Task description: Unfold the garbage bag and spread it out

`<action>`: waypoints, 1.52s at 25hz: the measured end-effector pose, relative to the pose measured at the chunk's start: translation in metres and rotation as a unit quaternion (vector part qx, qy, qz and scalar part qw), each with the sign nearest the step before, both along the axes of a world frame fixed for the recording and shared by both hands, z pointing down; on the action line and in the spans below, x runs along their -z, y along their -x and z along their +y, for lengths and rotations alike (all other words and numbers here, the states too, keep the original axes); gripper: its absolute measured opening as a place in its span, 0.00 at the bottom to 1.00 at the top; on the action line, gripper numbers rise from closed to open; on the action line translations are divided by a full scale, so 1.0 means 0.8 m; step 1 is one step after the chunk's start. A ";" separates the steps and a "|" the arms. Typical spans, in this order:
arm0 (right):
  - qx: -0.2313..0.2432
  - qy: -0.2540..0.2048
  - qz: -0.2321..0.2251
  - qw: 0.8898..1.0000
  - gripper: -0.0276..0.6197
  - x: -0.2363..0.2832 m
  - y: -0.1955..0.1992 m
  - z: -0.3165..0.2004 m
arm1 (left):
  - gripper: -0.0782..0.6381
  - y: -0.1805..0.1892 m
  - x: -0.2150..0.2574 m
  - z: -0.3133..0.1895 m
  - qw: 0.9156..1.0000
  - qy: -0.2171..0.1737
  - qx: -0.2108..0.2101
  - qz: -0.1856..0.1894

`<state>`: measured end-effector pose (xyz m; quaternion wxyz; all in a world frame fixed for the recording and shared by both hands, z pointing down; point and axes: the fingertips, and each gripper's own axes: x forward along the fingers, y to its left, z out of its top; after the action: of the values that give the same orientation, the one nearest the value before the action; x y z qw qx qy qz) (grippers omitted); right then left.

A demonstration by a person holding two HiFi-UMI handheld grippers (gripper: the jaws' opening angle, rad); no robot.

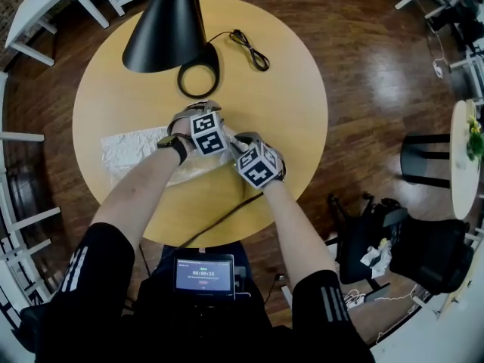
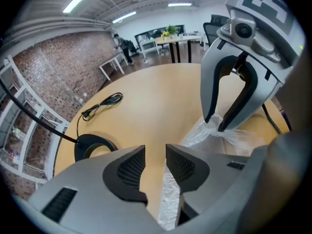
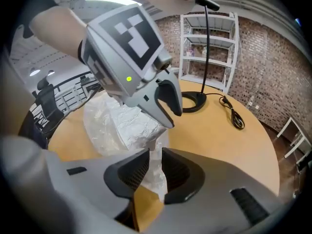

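- Firstly, left gripper view. Looks down along the left gripper (image 2: pixel 155 160), dark ribbed pads (image 2: pixel 127 172) parted at a middling gap with bare wood between them. Pinches nothing, with only a strip of the thin, crinkled, translucent white plastic garbage bag (image 2: pixel 170 206) beside the right-hand pad. Probably poised there to take a second hold. Catches the right gripper (image 2: pixel 218 126) just ahead, smooth grey fingers (image 2: pixel 210 96) meeting on a peak of film drawn up off the round, pale yellow wooden table (image 2: pixel 156 91), likely to part the layers. Further off, a black ring-shaped lamp base (image 2: pixel 90 147) and a black coiled cord (image 2: pixel 102 104), both well apart from the bag.
- Next, right gripper view. Confirms that hold: narrow gap, a creased white fold standing between the ribbed pads and pinched there. Beyond, the rest of the bag lying as a rumpled, partly folded slab on the wood, the other gripper's tips down just above or on it, hard to say which.
- Lastly, head view. Places both grippers side by side near the table's middle, at the right end of the bag. Bulk of the film stretched toward the left rim, flat and matte, partly hidden by the forearms (image 1: pixel 144 191). Glossy black conical lamp shade (image 1: pixel 162 29) at the far side, out of the way of the work. Judged from this: unfolding begun, spreading not yet done.
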<state>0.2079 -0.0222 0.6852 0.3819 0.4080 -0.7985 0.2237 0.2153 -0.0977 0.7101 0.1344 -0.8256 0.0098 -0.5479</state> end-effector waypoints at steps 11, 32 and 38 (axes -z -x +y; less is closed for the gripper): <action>0.081 0.048 0.033 0.995 0.31 -0.044 0.033 0.041 | 0.28 0.012 -0.028 0.017 0.999 0.002 -0.029 -0.024; 0.031 0.056 0.013 0.998 0.39 -0.050 0.033 0.058 | 0.30 0.000 0.045 0.032 0.995 -0.011 -0.032 0.096; 0.032 0.013 0.022 0.999 0.40 -0.031 0.028 0.055 | 0.30 0.108 0.067 0.021 0.996 -0.024 0.003 0.089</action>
<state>0.1858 0.0218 0.7102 0.4118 0.3822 -0.7994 0.2130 0.1289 -0.0806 0.6567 0.1515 -0.8674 0.0374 -0.4726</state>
